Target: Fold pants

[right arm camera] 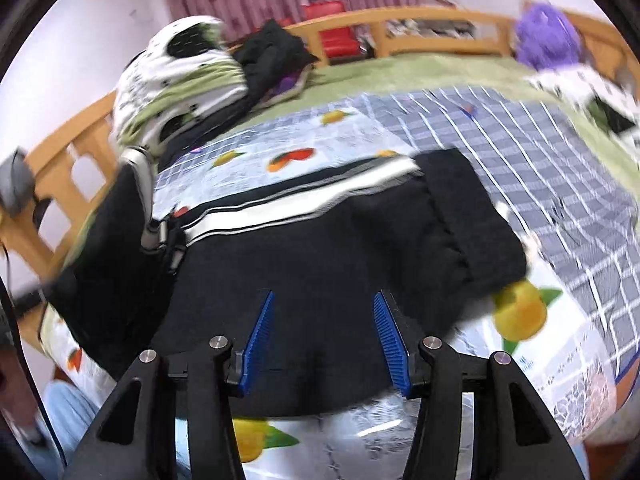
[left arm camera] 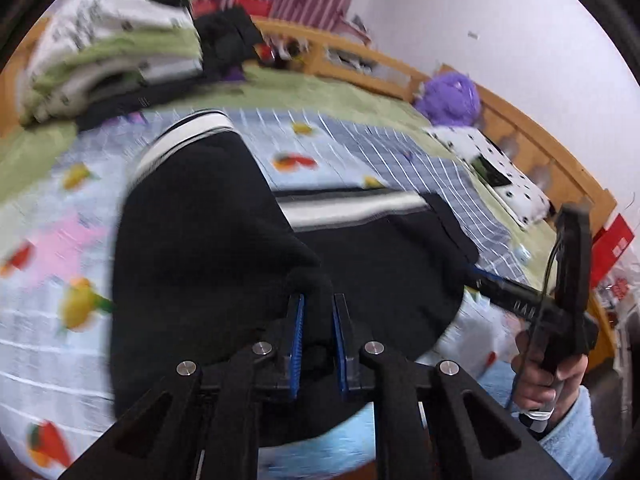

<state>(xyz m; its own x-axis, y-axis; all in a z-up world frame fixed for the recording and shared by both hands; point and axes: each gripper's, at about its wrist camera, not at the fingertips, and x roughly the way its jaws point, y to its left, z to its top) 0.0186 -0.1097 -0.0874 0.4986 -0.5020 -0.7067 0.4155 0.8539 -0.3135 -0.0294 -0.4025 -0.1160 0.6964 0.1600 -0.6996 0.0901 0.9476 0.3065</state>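
Note:
The black pants (left arm camera: 380,272) with a white-striped waistband (left arm camera: 352,208) lie on the bed. My left gripper (left arm camera: 318,298) is shut on a bunch of their black cloth, and the part it holds (left arm camera: 192,220) hangs raised and folded over to the left. In the right wrist view the pants (right arm camera: 320,248) spread out under my right gripper (right arm camera: 326,294). Its blue pads (right arm camera: 260,336) stand well apart above the cloth, with nothing pinched between them. A hand (left arm camera: 540,380) in a light blue sleeve holds that gripper at the right of the pants.
A fruit-print sheet (right arm camera: 520,312) and a grey checked blanket (right arm camera: 540,168) cover the bed. White and green bedding (right arm camera: 172,80) and dark clothes (right arm camera: 272,56) are piled at the back left. A purple plush (right arm camera: 548,36) sits by the wooden rail (right arm camera: 440,20).

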